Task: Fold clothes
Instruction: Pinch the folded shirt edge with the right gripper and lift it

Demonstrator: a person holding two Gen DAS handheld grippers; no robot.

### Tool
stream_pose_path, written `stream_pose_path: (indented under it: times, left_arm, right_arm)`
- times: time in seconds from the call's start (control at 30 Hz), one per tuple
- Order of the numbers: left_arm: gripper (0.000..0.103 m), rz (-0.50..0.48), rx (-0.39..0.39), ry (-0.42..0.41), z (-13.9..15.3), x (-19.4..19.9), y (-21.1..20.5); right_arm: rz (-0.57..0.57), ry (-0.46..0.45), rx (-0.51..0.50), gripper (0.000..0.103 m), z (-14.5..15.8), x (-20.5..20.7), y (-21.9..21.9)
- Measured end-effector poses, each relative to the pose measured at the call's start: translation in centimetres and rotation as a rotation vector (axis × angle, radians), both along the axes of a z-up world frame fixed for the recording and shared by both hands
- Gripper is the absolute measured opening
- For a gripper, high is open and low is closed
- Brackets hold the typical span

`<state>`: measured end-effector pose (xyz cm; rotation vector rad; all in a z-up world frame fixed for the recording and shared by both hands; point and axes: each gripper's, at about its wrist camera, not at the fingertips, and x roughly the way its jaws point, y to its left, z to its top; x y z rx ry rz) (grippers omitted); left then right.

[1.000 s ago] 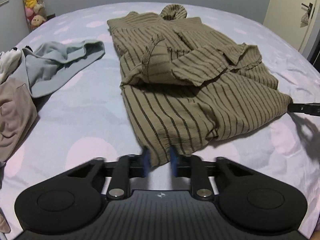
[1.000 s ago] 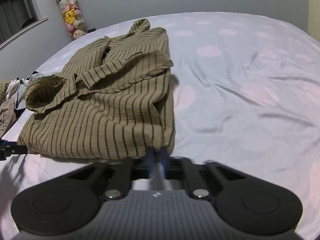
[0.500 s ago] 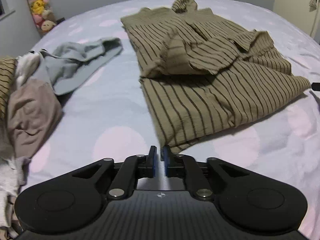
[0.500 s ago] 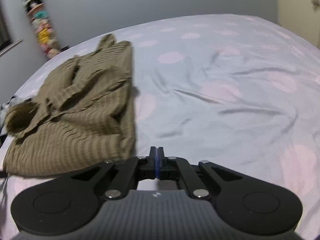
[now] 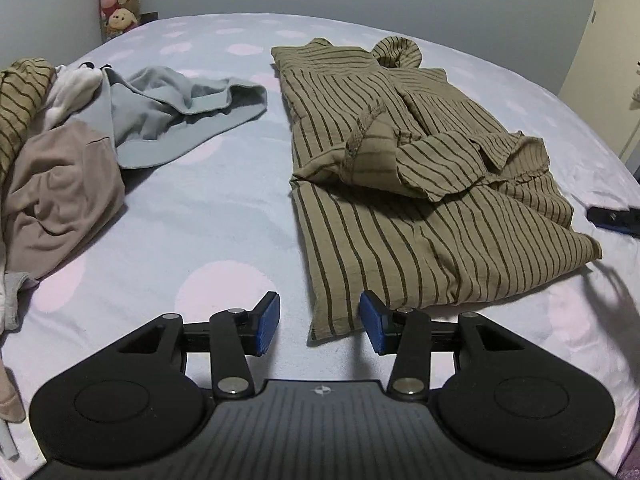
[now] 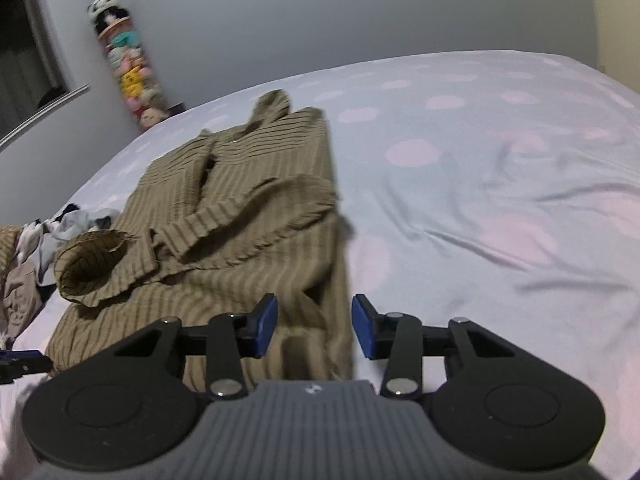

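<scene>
Striped garment (image 5: 400, 200) lies flat; both tools angled downward, jaws just opened.

The left gripper (image 5: 320, 326), jaws just opened, straddles the striped shirt's (image 5: 420, 200) near corner on the bed (image 5: 208, 220).

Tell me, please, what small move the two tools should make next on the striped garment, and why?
Probably close both on the hem. The left tool and right tool have just been opening, and each open tool frames a near corner of the striped garment without pressing it. The sleeves already lie folded in, so lifting the hem toward the collar looks next.
</scene>
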<state>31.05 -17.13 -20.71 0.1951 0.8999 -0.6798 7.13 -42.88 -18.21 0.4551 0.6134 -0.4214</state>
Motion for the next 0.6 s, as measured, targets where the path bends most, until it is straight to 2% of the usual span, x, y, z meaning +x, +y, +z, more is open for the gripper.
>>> stream_pose_path:
  times: [0.07, 0.13, 0.17, 0.2, 0.27, 0.33, 0.47, 0.6]
  left_arm:
    - [0.042, -0.006, 0.002, -0.001, -0.3, 0.1, -0.1]
    - [0.042, -0.012, -0.004, 0.006, -0.5, 0.3, -0.2]
    - [0.038, -0.015, -0.007, 0.009, -0.5, 0.4, -0.2]
    - [0.034, -0.023, -0.014, 0.016, -0.6, 0.4, -0.2]
    - [0.013, -0.045, -0.02, 0.029, -0.7, 0.6, -0.3]
    - [0.003, -0.073, 0.016, 0.016, -1.0, 0.5, -0.8]
    - [0.003, -0.104, 0.044, -0.012, -1.1, 0.2, -1.2]
    - [0.005, -0.099, 0.048, -0.014, -1.0, 0.2, -1.0]
  right_arm:
    - [0.017, 0.02, 0.002, 0.036, -0.5, 1.2, -0.2]
    - [0.029, 0.052, 0.007, 0.02, -1.2, 2.4, -0.5]
    - [0.031, 0.068, 0.018, 0.006, -1.5, 2.7, -0.7]
    - [0.032, 0.08, 0.03, 0.002, -1.8, 3.0, -0.9]
    - [0.018, 0.07, 0.028, 0.001, -1.8, 2.7, -1.3]
    - [-0.019, 0.069, -0.005, 0.001, -1.3, 2.5, -1.7]
    - [-0.066, 0.107, -0.042, 0.0, -1.1, 2.8, -2.6]
    - [-0.063, 0.143, -0.036, 0.001, -1.5, 2.8, -2.4]
